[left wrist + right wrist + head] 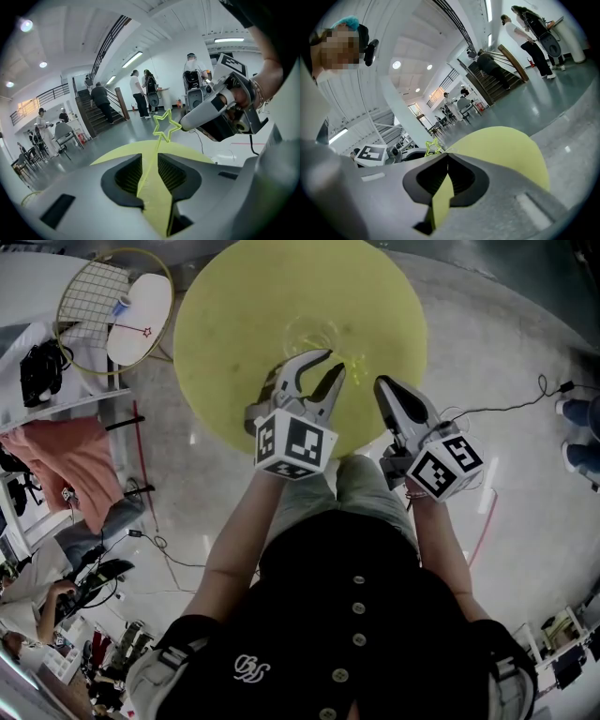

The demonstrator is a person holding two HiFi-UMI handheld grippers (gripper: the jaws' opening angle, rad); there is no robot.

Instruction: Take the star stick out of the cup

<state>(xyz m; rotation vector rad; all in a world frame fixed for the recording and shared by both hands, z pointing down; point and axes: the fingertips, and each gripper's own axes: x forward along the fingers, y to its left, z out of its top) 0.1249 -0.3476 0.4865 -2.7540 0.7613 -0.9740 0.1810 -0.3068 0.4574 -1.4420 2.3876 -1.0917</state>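
Left gripper view has the star stick [161, 136] running up through the gap of your left gripper [150, 158], whose jaws stand apart and do not pinch it. Its foot seems to sit in the clear cup [314, 334] near the middle of the round yellow table [225, 324]. Close gently on the thin shaft, then lift along its lean. Your right gripper [382, 382], jaws together and empty, could steady the cup.
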